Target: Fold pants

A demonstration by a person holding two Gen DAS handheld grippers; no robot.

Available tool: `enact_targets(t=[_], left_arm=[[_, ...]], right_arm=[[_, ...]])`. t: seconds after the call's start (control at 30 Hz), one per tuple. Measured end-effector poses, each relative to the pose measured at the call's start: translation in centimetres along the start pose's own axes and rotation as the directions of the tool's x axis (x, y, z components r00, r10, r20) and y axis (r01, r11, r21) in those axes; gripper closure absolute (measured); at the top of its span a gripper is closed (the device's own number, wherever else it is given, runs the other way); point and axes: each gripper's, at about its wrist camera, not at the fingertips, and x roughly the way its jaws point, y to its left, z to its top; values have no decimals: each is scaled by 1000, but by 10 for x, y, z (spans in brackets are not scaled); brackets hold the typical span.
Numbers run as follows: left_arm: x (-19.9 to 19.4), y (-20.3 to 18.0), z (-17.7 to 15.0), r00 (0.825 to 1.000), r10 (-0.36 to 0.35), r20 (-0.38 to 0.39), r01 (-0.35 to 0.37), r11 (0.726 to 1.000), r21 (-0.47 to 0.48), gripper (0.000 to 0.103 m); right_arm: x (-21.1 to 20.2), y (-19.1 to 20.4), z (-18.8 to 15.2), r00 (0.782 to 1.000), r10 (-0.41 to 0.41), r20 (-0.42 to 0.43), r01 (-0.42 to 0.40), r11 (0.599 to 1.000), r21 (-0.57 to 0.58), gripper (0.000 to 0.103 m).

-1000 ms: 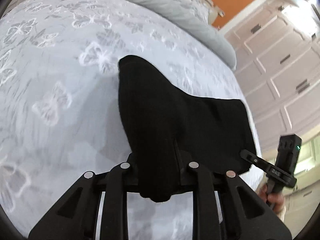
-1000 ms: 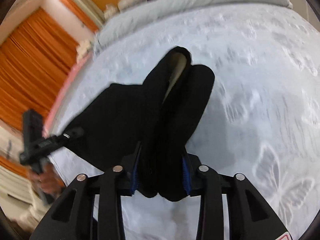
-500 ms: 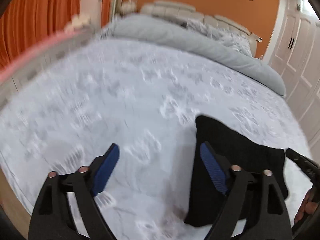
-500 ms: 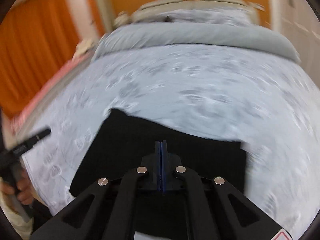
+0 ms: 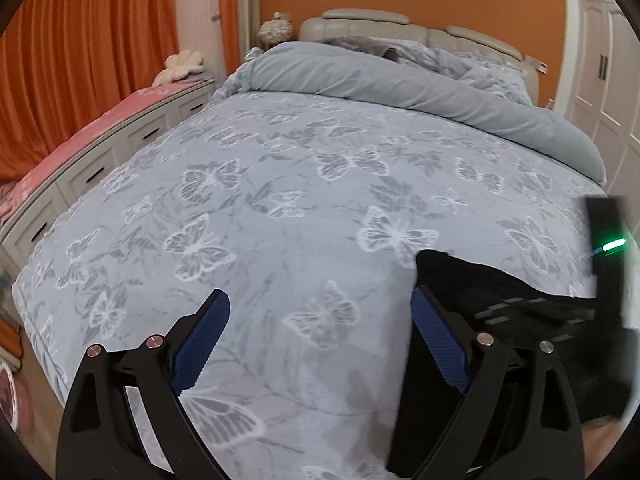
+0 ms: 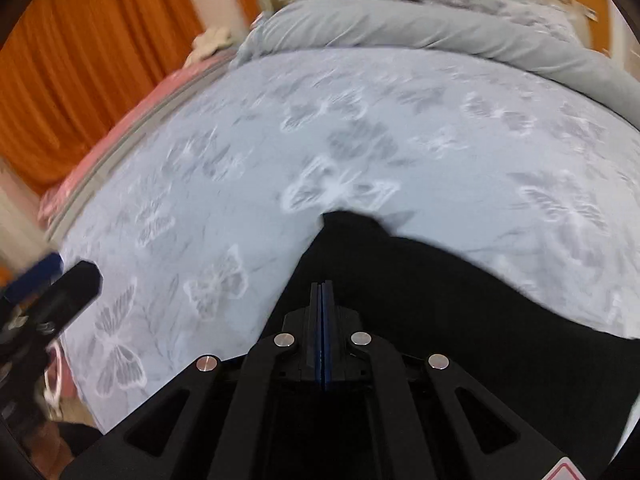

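The black pants (image 5: 500, 312) lie folded flat on the butterfly-patterned bedspread (image 5: 280, 184) near the bed's front edge. My left gripper (image 5: 320, 320) is open and empty, above the bedspread just left of the pants. In the right wrist view the pants (image 6: 440, 300) spread out under and ahead of my right gripper (image 6: 322, 300), whose blue pads are pressed together with nothing visibly between them. The left gripper's finger (image 6: 68, 292) shows blurred at the left edge of that view. The right gripper's body (image 5: 608, 248) with a green light shows at the right edge of the left wrist view.
A rolled grey duvet (image 5: 400, 80) and pillows lie at the head of the bed. A white drawer unit with a pink cover (image 5: 100, 148) runs along the bed's left side, before orange curtains (image 5: 80, 40). White wardrobe doors (image 5: 608, 60) stand on the right.
A second ago both grippers held up the pants' fabric. Both have let go, and the pants now lie flat. The left gripper opened and swung left; the right gripper shut empty.
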Motion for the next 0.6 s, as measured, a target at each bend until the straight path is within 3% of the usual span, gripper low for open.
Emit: enact_targets(t=[0.07,0.1,0.17,0.2,0.27,0.4,0.43,0.47,0.53,0.6], left_arm=[[2,5,-1,1000,5,-9,-5,1000,-5,8],[3,6,-2,1000,4,-12,-4,1000,-4,8],[7,3,-5,1000,8,-26,-7,1000,14,8],[8,1,-7,999,7,-32,-6,1000,23,8],[9,-7,-12,999,-18,-51,20,999,43,8],[2,-30,-21,998,-52,-38,56,992,111,7],[1,-40,-25,998,-54,-32,58,988,140,7],[1,-48,-29,998,-59,-34,63,985,162,7],[1,-64,-36,996,-71,-49,79,978,191,7],[2,-80,-40,993,-94,-70,106,972,210,7]], right_arm=[[9,-21,-9,997,-54,-47,55,998,24,103],[22,-36,-16,995,-43,-86,48,997,54,103],[11,-61,-18,996,63,-61,-50,980,194,103],[0,-67,-16,997,61,-46,-49,973,225,103],[-43,-78,-12,999,-13,45,4,979,203,101],[-110,-125,-28,977,-183,112,148,953,263,91],[-120,-139,-33,972,-208,106,169,941,295,83],[-128,-157,-40,972,-217,86,177,926,334,67],[-130,-178,-51,978,-202,55,166,908,385,51],[-128,-189,-65,985,-168,24,145,908,392,51]])
